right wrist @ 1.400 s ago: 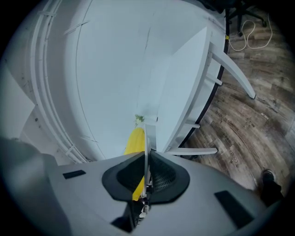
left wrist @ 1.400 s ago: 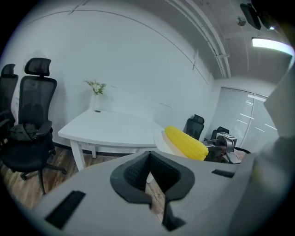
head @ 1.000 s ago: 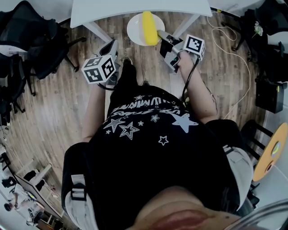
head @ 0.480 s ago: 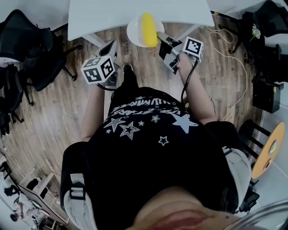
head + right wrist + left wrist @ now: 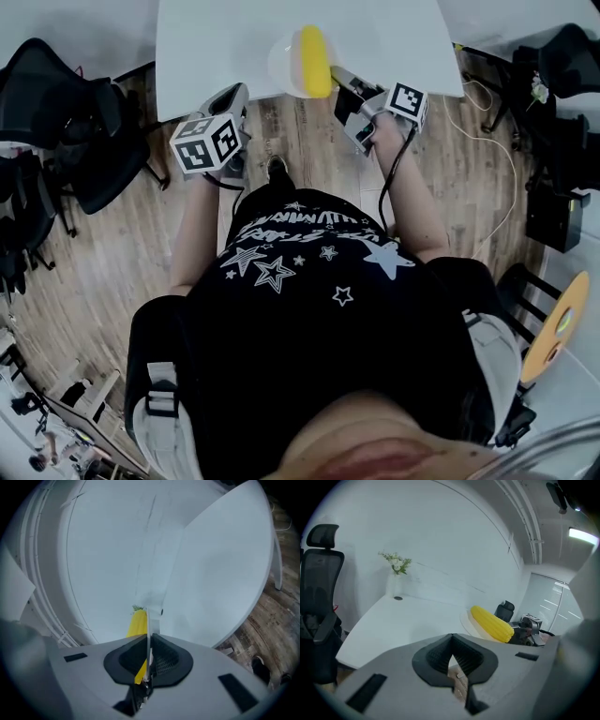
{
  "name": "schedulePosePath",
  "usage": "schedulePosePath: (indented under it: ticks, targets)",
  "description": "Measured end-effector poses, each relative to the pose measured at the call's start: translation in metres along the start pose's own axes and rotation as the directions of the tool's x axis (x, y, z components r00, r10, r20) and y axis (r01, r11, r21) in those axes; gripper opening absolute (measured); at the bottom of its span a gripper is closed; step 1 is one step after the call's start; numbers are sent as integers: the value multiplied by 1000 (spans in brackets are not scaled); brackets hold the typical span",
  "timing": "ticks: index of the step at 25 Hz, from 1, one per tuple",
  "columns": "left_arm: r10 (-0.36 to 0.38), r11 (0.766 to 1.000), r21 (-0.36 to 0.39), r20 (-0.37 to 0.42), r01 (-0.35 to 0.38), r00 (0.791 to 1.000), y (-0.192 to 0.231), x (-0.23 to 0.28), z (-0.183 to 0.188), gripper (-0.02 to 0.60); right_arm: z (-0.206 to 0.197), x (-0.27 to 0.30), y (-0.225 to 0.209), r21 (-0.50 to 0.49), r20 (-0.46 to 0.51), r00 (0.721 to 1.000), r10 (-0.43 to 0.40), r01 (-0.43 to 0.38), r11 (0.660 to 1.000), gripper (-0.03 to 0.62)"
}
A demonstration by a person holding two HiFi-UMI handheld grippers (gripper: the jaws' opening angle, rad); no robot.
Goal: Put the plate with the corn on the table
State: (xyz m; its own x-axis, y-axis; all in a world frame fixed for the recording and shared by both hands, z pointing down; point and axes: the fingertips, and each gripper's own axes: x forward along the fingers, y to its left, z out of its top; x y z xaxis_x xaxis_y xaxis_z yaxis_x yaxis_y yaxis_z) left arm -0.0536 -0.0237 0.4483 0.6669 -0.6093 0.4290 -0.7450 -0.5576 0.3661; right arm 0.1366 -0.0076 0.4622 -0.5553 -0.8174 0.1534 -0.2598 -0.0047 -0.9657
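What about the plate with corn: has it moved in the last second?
Yes. The plate, held in the right gripper, has advanced over the edge of the white table; earlier it hung mostly over the wooden floor.

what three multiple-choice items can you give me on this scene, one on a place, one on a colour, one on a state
1. Where is the plate? A on the floor; B at the near edge of the white table; C on a black chair.
2. What colour is the corn cob? A yellow; B red; C purple.
3. How is the right hand-held gripper? A wide open and empty; B shut on the plate's rim; C shut on a cable.
Answers: 1 B, the head view shows it overlapping the table's edge. 2 A, every view shows it yellow. 3 B, the right gripper view shows the thin rim clamped between its jaws.
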Motion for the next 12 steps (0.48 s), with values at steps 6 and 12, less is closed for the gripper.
schedulePosePath:
  ticks: [6,12]
  targets:
    - [-3,1000,-22,-8,2,1000,41,23,21,5,16,42,4,13,15,1000,-6,5,1000,25]
    - [-27,999,-23,-17,26,1000,66,42,39,5,28,76,4,36,38,999,-22,20,999,23]
